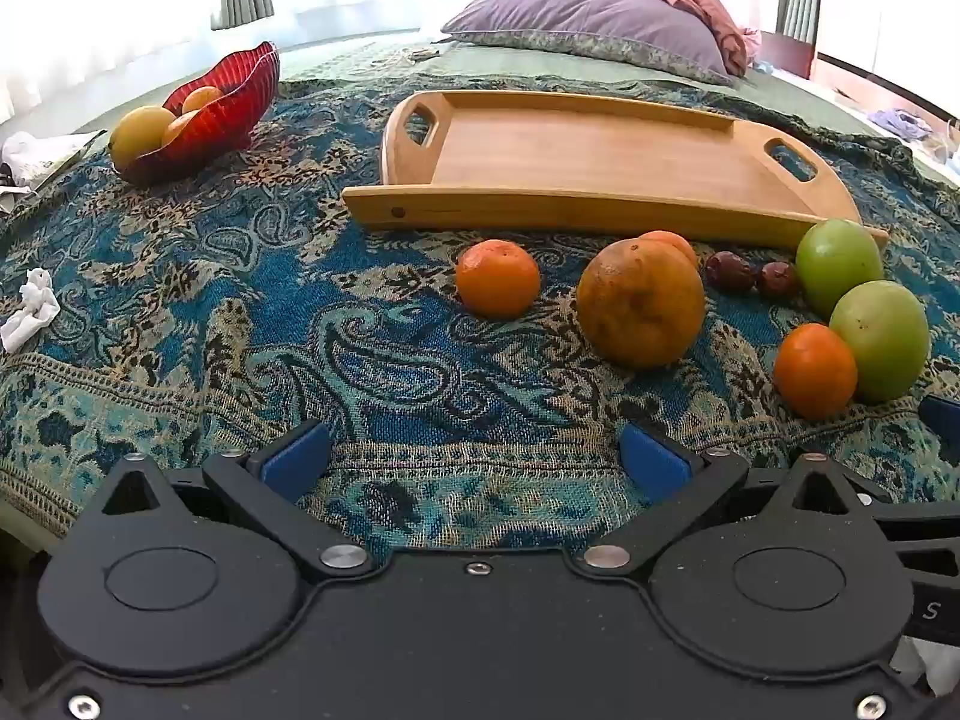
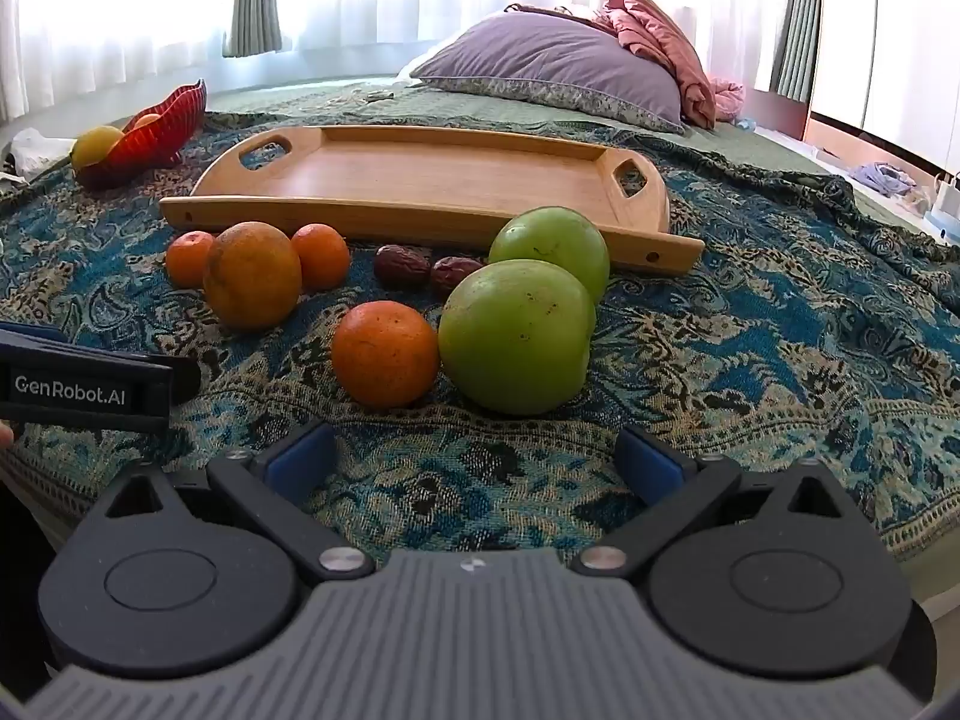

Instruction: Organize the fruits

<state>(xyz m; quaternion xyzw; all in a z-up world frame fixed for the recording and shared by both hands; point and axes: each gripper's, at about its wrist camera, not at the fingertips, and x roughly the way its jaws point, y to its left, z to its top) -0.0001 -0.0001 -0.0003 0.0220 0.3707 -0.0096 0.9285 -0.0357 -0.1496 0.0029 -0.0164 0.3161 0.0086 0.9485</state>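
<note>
Loose fruit lies on the patterned bed cover before an empty wooden tray [image 1: 600,150] [image 2: 432,174]. There is a large orange [image 1: 641,303] [image 2: 252,283], small tangerines [image 1: 498,278] [image 1: 815,370] [image 2: 385,354], two green apples [image 1: 882,339] [image 2: 516,336] [image 2: 552,246] and two dark dates [image 1: 729,271] [image 2: 401,265]. My left gripper [image 1: 474,462] is open and empty, short of the fruit. My right gripper [image 2: 474,459] is open and empty, just before the near apple and tangerine. The left gripper's side [image 2: 84,387] shows at the left in the right wrist view.
A red bowl [image 1: 222,114] [image 2: 150,132] with yellow-orange fruit stands far left. A crumpled white tissue [image 1: 30,309] lies at the left. A purple pillow [image 1: 591,15] [image 2: 552,66] and pink cloth lie behind the tray.
</note>
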